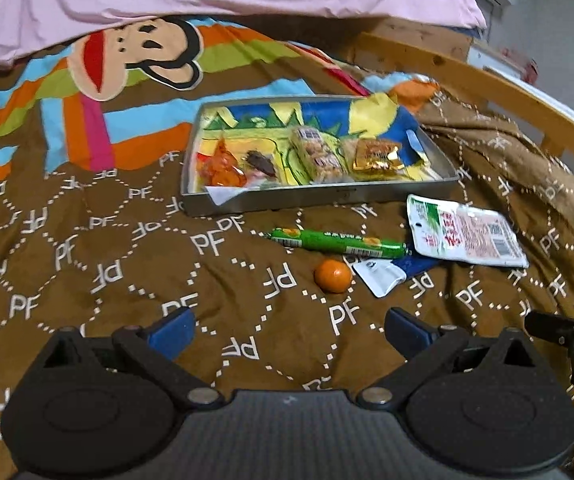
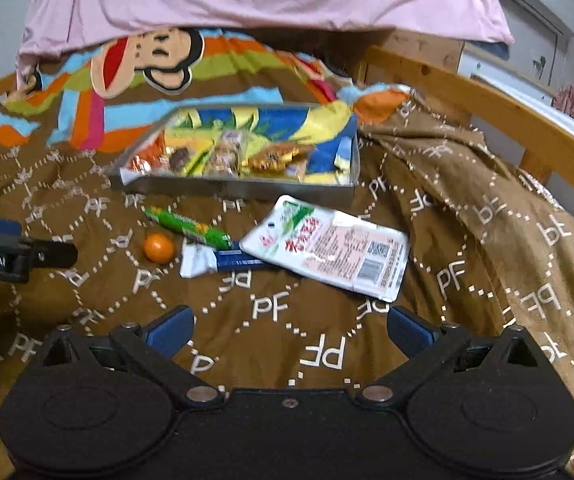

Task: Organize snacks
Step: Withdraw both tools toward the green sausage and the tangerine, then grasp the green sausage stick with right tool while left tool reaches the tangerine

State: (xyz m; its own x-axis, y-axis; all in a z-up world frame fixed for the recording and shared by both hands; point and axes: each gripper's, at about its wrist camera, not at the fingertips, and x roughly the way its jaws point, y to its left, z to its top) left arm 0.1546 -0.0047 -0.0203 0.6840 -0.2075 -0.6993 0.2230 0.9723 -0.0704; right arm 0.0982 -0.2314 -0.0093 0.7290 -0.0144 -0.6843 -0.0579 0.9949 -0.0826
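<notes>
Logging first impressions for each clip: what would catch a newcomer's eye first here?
Probably the metal tray in the middle of the brown bedspread, already holding several wrapped snacks. In front of it, loose items lie apart on the spread: a green sausage stick, a small orange and a white packet. Both grippers hover open, the left gripper and the right gripper.

We see our left gripper (image 1: 289, 330) and right gripper (image 2: 289, 330) as matte black plastic bodies with round pivot housings, silver screws, and blue finger pads (image 1: 173, 330); white lettering marks one side.
</notes>
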